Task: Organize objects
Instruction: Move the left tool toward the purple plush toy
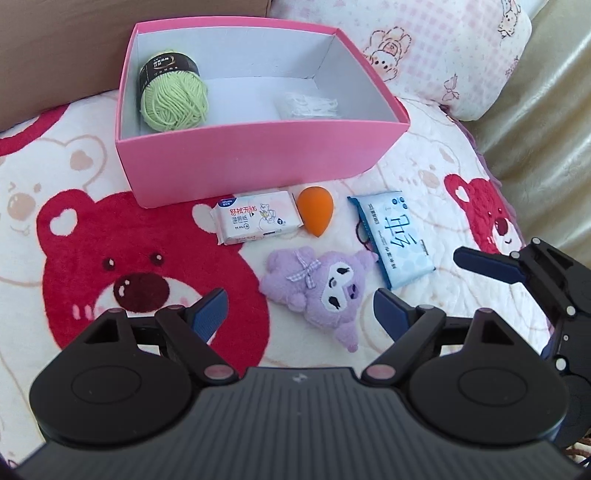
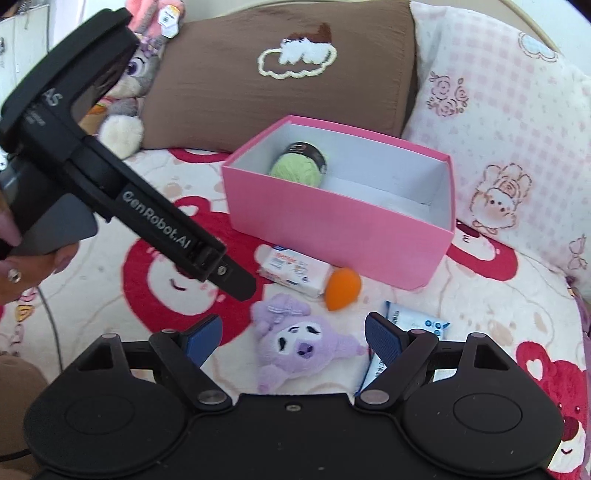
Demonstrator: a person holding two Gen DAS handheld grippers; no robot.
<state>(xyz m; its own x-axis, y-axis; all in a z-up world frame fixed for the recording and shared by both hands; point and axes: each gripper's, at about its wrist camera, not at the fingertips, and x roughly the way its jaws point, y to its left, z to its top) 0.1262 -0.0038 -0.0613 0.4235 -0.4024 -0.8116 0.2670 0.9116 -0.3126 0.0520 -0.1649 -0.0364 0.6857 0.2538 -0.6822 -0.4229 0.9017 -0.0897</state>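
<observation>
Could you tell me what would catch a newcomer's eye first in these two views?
Probably the open pink box on the red bear blanket, with a green yarn ball in its back left corner. In front of it lie two wipe packs, an orange sponge and a purple plush toy, which sits between the open fingers of the left hand-held gripper.

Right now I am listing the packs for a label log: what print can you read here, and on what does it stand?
"GenRobot.AI": side of the left hand-held gripper.
"纯": large character on the blue wipes pack.
"湿厕纸": pink-and-white wipes pack; its red heading and small print are too blurred to read.
Yarn ball: black band has print, too small to read.
Tag on the stuffed toy: unreadable.
</observation>
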